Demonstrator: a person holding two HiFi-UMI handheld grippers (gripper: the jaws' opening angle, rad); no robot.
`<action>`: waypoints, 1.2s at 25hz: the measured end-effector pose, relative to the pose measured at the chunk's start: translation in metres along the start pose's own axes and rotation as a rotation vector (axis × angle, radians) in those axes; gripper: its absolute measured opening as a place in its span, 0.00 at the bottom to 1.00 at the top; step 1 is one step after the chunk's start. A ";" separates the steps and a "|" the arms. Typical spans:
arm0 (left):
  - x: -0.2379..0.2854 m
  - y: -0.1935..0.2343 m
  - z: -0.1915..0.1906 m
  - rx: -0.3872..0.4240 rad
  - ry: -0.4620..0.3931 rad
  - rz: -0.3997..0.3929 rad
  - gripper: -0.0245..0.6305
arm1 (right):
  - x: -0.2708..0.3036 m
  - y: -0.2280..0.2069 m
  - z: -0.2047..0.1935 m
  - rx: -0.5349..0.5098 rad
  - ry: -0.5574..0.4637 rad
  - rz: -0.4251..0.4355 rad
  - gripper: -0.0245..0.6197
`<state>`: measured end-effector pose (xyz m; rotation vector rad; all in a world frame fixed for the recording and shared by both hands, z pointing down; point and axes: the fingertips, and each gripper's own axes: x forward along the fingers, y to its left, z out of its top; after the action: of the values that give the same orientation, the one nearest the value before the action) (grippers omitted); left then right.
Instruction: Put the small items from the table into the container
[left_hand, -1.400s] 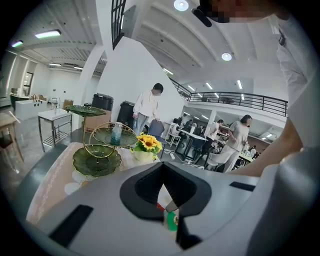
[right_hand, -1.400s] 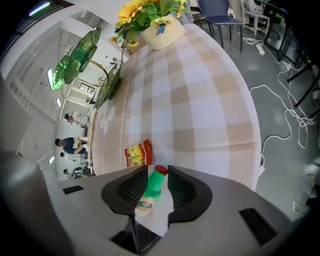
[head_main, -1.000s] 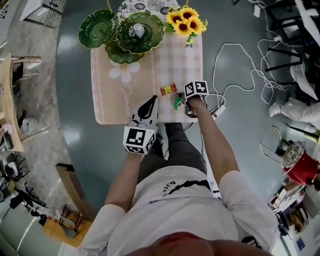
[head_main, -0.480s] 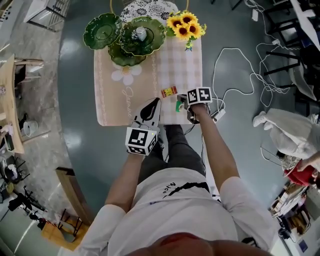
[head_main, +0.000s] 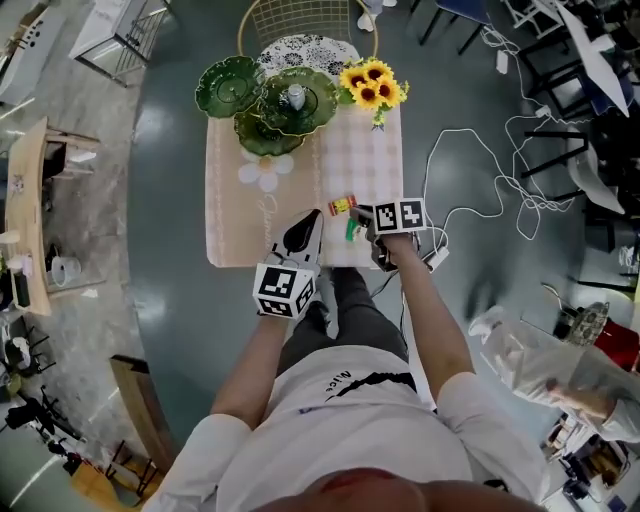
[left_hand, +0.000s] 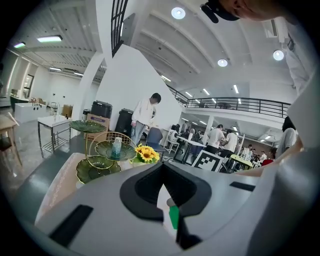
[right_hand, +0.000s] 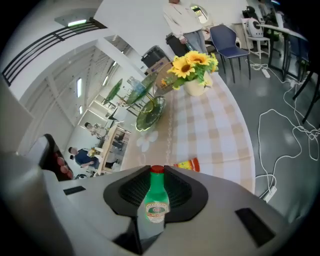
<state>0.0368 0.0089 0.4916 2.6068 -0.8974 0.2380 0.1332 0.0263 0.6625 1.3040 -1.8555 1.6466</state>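
My right gripper (head_main: 356, 224) (right_hand: 156, 172) is shut on a small green bottle (head_main: 351, 229) (right_hand: 156, 199) with a red cap, held upright above the near right part of the table (head_main: 250, 225). A red and yellow packet (head_main: 342, 205) (right_hand: 187, 164) lies on the checked cloth just beyond it. A tiered stand of green leaf-shaped dishes (head_main: 270, 108) (right_hand: 149, 112) (left_hand: 102, 155) stands at the far end, with a small pale bottle (head_main: 295, 97) on its top dish. My left gripper (head_main: 314, 216) (left_hand: 162, 172) hovers over the near table edge, jaws together, holding nothing.
A vase of sunflowers (head_main: 372, 84) (right_hand: 194, 67) (left_hand: 145, 154) stands at the far right corner next to the dishes. White cables (head_main: 470, 190) trail over the floor to the right. A gold wire chair (head_main: 305, 25) is behind the table. People stand in the background.
My right gripper has lifted the green bottle up off the table. The left gripper has risen slightly. The packet has stayed where it lay.
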 end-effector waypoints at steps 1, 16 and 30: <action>-0.003 0.000 0.004 0.002 -0.007 0.000 0.05 | -0.005 0.010 0.005 -0.011 -0.021 0.010 0.18; -0.078 0.022 0.065 0.062 -0.132 0.063 0.05 | -0.071 0.191 0.061 -0.318 -0.372 0.132 0.18; -0.128 0.059 0.110 0.092 -0.225 0.127 0.05 | -0.102 0.310 0.084 -0.585 -0.612 0.170 0.18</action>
<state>-0.0956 -0.0067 0.3728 2.7026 -1.1553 0.0180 -0.0340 -0.0379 0.3767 1.4895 -2.5848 0.6694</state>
